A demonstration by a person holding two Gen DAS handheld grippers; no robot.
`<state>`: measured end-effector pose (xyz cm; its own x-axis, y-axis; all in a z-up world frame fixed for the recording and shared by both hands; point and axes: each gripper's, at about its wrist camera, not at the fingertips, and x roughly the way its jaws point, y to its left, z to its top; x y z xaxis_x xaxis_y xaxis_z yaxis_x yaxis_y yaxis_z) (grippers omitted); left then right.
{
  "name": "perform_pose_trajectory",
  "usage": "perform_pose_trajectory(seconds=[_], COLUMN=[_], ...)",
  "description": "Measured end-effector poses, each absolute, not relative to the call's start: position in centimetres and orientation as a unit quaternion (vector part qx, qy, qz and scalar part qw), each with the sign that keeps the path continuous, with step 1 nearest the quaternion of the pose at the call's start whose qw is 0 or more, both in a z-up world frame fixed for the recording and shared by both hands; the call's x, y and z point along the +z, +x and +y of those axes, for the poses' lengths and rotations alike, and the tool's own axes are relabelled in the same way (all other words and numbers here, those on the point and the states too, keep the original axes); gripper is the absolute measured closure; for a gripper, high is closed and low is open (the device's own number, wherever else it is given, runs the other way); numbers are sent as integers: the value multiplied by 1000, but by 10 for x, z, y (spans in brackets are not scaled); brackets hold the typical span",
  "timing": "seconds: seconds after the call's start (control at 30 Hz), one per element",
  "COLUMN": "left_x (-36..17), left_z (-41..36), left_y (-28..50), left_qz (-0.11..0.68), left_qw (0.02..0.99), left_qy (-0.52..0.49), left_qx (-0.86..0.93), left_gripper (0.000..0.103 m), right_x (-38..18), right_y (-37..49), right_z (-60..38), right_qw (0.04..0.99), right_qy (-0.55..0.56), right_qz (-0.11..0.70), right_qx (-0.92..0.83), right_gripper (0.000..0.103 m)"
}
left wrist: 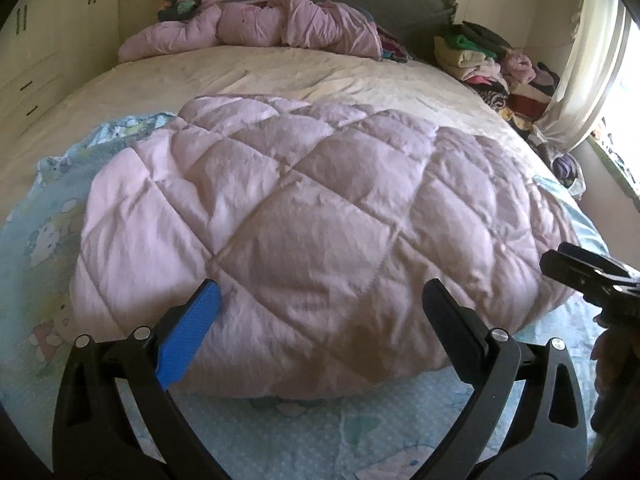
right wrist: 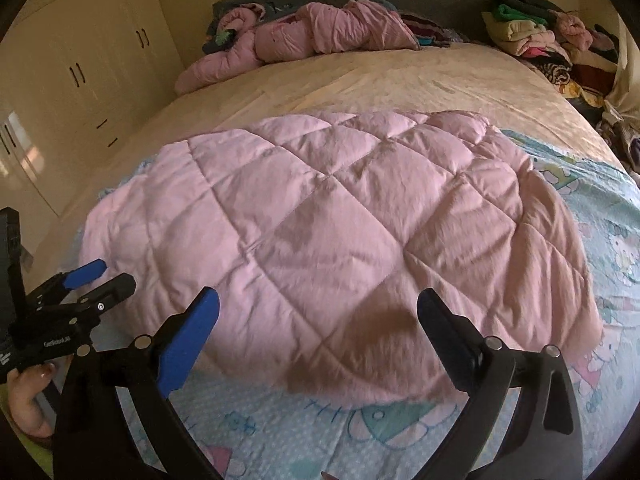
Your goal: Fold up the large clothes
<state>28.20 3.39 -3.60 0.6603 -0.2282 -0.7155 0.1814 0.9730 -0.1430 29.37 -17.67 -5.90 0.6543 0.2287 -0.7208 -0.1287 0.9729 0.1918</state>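
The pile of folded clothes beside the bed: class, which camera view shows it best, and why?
The left wrist view: the pile of folded clothes sits inside the frame, its stacked layers distinguishable. The right wrist view pushes the pile toward the top right corner, more squeezed by the lens.

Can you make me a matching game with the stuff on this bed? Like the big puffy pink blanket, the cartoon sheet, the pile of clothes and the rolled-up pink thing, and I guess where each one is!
Things:
1. quilted pink blanket
2. cartoon sheet
3. pile of clothes
4. crumpled pink bedding

Places:
A. stacked in the far right corner, by the curtain
B. bunched along the headboard
C. folded on the near part of the bed, in front of both open grippers
D. spread flat under the pink blanket

Pairs: 1-C, 2-D, 3-A, 4-B
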Motion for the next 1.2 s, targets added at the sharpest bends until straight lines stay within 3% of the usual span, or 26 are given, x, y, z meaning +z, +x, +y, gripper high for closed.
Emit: perform_pose_trajectory(seconds=[0.57,1.2], left_x=[4,-5], left_z=[41,96], left_y=[234,216], left_qz=[338,341], left_qw=[937,938], left_qy=[-14,-50], left_qx=[-92,-33], left_gripper=[9,9], right_x=[-20,-34], right_y=[235,201], right_z=[-190,-225], right_qw=[924,926], right_qy=[84,112], right_qz=[357,356], right_qx=[105,59], right_gripper=[4,4])
